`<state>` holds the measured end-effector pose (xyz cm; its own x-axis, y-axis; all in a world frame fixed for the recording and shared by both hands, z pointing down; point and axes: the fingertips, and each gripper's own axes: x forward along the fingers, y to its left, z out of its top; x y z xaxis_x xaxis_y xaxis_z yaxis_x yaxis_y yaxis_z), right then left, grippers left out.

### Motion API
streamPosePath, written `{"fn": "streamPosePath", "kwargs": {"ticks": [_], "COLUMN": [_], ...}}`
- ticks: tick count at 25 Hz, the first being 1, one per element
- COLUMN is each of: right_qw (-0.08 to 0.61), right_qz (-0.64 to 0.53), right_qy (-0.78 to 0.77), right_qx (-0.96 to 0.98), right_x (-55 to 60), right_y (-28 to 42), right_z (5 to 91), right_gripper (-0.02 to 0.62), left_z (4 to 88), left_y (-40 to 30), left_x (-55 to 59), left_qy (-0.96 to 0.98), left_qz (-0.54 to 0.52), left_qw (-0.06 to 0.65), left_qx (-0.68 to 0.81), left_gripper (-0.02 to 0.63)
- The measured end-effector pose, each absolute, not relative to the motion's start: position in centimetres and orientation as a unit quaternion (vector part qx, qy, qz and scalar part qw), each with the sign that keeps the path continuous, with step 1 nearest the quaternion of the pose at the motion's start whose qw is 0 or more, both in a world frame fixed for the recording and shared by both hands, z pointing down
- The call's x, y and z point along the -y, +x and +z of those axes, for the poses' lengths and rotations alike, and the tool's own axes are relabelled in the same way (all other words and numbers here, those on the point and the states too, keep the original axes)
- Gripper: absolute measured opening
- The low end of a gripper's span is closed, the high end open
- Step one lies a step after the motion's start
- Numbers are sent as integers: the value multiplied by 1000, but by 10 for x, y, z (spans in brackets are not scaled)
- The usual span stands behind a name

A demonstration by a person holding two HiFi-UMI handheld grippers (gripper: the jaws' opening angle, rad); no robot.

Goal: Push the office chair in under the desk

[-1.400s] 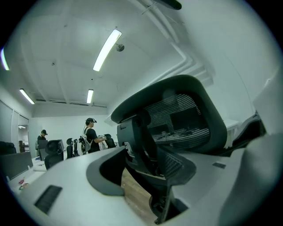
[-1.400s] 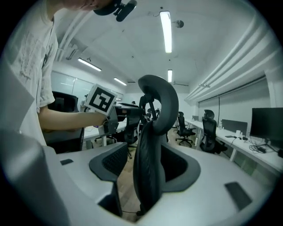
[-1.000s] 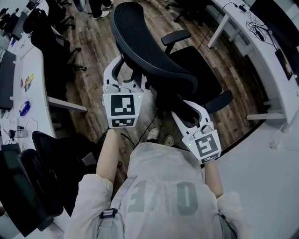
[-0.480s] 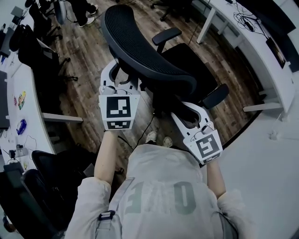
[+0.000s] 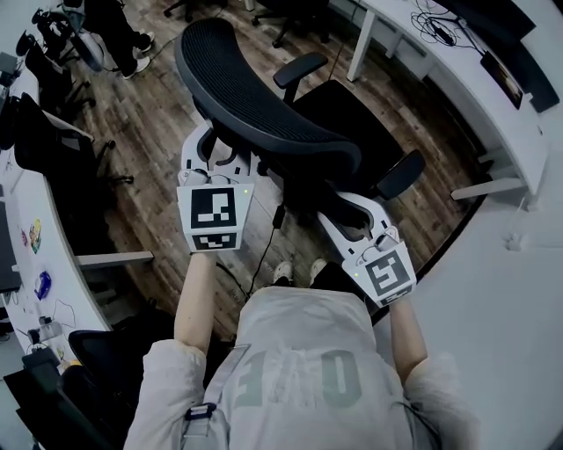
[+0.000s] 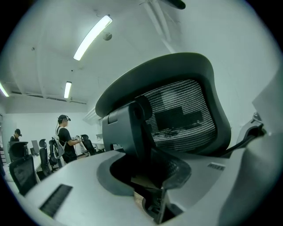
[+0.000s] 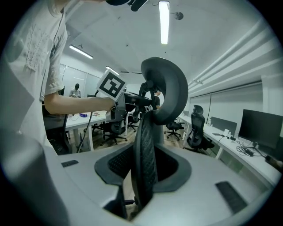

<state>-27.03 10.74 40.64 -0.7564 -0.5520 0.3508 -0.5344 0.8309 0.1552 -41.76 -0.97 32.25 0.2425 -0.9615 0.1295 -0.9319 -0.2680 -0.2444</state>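
Observation:
The black mesh office chair point(image 5: 264, 97) stands on the wood floor with its back toward me, its seat point(image 5: 352, 114) pointing at the white desk point(image 5: 440, 61) at the upper right. My left gripper point(image 5: 224, 149) straddles the left edge of the backrest, and its jaws are closing around the back's frame point(image 6: 132, 132). My right gripper point(image 5: 347, 211) sits at the lower right edge. Its jaws are closing too, with the backrest rim point(image 7: 146, 150) between them and a narrow gap still showing beside it.
A second white desk point(image 5: 35, 228) with small items runs down the left. Other black chairs point(image 5: 53, 132) stand beside it, and a person point(image 5: 114, 26) stands at the top left. A cable point(image 5: 264, 255) trails on the floor by my feet. The desk's leg point(image 5: 361, 48) is near the chair's armrest.
Both grippers have stayed on the backrest while their jaws narrowed. The chair and I have shifted forward, and the chair's armrest is a little nearer the desk leg.

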Motion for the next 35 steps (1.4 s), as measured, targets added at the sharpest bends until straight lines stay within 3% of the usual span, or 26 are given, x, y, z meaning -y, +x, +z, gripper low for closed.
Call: {"fn": "streamPosePath", "kwargs": {"ticks": [35], "right_qw": [172], "right_qz": [-4], "right_qy": [344], "right_qx": [923], "right_x": [141], "right_y": [-44], "right_z": [419], "right_gripper": [135], "left_z": [333], "left_y": [-178], "left_x": [273], "left_qy": [-824], "left_qz": [-104], "left_qw": [62], "left_qx": [-554], "left_gripper": [120]}}
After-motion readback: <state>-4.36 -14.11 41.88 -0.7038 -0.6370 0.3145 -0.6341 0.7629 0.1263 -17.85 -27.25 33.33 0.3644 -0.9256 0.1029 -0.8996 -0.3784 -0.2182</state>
